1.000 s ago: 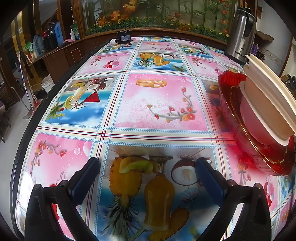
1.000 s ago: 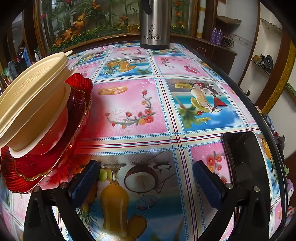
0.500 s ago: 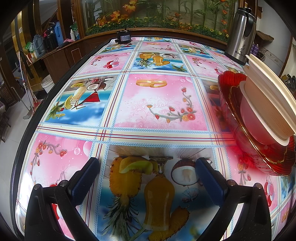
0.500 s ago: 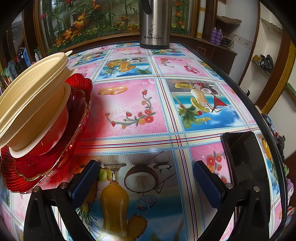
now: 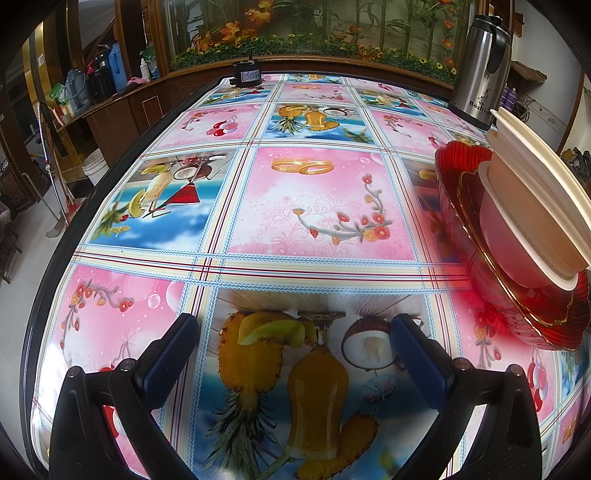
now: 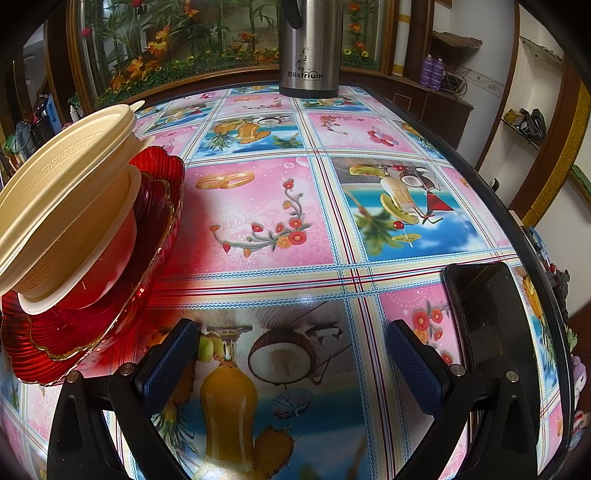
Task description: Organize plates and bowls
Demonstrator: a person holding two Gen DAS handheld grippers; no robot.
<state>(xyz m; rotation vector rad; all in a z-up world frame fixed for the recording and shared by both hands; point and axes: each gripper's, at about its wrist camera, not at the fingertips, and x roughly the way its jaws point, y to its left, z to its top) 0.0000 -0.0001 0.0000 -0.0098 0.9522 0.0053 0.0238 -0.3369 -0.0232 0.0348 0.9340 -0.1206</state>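
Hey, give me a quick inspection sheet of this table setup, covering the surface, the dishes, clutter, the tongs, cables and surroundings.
Surface: table under a glossy pink and blue picture cloth, dark rim.
Job's things: cream bowls nested and tilted, sitting in stacked red plates; the same bowls and plates show at the left view's right edge.
Clutter: steel flask at the far edge; black phone near the right edge; small black box at the far end.
Tongs: left tongs open, empty; right tongs open, empty.
Cables: nothing seen.
Surroundings: planter with flowers, wooden cabinets, shelves.
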